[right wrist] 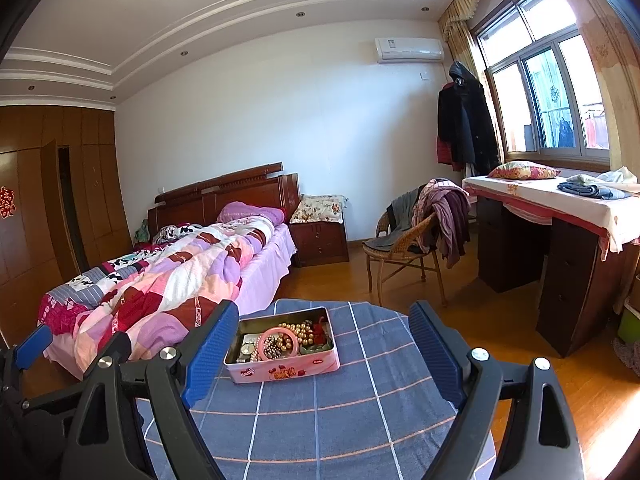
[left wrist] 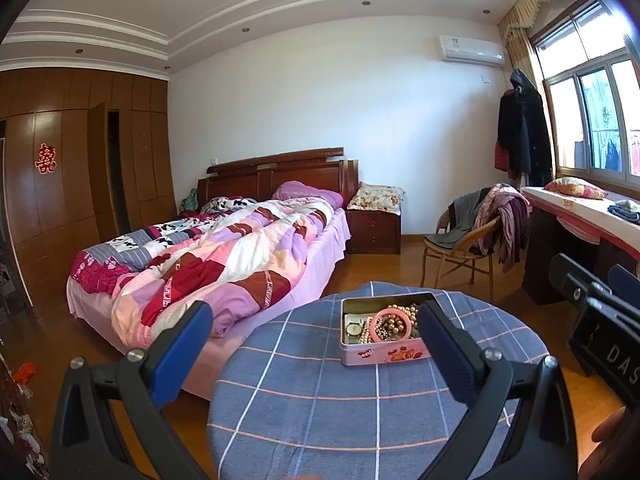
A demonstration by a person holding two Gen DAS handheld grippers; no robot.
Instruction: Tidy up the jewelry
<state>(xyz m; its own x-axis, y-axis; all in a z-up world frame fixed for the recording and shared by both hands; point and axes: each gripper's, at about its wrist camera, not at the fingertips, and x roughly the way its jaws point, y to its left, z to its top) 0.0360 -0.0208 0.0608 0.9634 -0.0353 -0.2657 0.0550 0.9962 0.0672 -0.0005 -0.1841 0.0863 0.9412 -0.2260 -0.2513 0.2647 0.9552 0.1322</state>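
A pink tin box (left wrist: 380, 354) stands open on a round table with a blue checked cloth (left wrist: 320, 400). It holds a pink bangle (left wrist: 390, 324), gold and pearl beads (left wrist: 394, 312) and a watch (left wrist: 353, 328). In the right wrist view the tin (right wrist: 286, 368) also shows a green bangle (right wrist: 318, 347) and a red piece. My left gripper (left wrist: 316, 340) is open and empty, held above the table short of the tin. My right gripper (right wrist: 324, 348) is open and empty, also short of the tin. The right gripper also shows at the right edge of the left wrist view (left wrist: 600, 320).
A bed (left wrist: 208, 256) with a patchwork quilt stands left of the table. A wicker chair (left wrist: 464, 240) draped with clothes and a dark desk (right wrist: 560, 248) under the window stand at the right. A wooden wardrobe (left wrist: 60, 184) lines the left wall.
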